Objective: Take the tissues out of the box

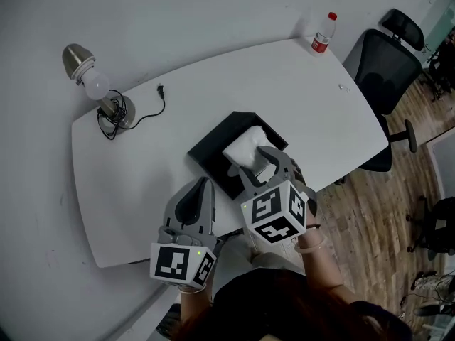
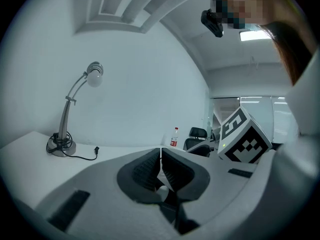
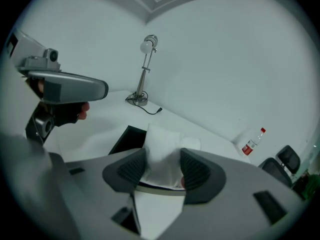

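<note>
The white table (image 1: 298,98) is mostly open. A lamp (image 1: 96,85) and its cord (image 1: 146,114) crowd the far left corner; a bottle (image 1: 323,35) marks the far right. The black box (image 1: 213,155) blocks the middle. An office chair (image 1: 384,66) stands off the right end, seemingly clear.

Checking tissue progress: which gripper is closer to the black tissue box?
Right. The right gripper grips a tissue just above the black box; the left gripper hangs shut, short of it.

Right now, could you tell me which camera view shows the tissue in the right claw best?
The right gripper view: the tissue sits pinched in the right claw. The head view shows it partly behind that claw, over the black box. The left gripper view misses it.
</note>
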### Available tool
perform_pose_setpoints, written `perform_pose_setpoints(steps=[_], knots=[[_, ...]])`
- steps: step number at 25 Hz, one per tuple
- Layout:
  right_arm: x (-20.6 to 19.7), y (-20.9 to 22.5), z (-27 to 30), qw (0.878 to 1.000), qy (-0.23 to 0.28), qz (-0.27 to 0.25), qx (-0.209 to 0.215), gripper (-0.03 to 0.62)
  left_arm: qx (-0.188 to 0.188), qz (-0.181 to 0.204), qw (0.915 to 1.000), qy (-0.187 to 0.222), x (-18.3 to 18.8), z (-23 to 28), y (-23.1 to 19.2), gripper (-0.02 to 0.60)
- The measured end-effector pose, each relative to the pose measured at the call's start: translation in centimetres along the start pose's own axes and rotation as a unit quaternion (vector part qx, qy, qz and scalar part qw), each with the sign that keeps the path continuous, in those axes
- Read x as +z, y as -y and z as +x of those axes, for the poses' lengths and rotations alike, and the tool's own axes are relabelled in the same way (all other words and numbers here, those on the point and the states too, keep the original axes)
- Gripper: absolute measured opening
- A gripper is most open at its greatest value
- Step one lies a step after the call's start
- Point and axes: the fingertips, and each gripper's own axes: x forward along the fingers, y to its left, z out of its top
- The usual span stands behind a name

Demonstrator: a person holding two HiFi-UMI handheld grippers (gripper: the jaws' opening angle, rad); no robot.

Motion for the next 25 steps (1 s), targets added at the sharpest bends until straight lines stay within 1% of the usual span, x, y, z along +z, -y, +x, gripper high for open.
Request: perform_pose_setpoints(steps=[5,17,25], knots=[[0.4,0.6,-2.0,0.999,0.034,-0.001,-0.015,0.227,0.007,0.013,0.9999,0.005,0.7,-1.3,1.4,0.026],[0.1,0.2,-6.3,0.997,0.080,0.010,-0.018,0.225,0.009,0.042,0.9989,0.020,1.9,-3.7,5.1,0.026],[-0.5,-0.4,-9.7,0.993,0.116,0.007,-0.024,0.224,0.009,0.059,0.9978,0.028,2.0,-5.9,8.1,0.026]])
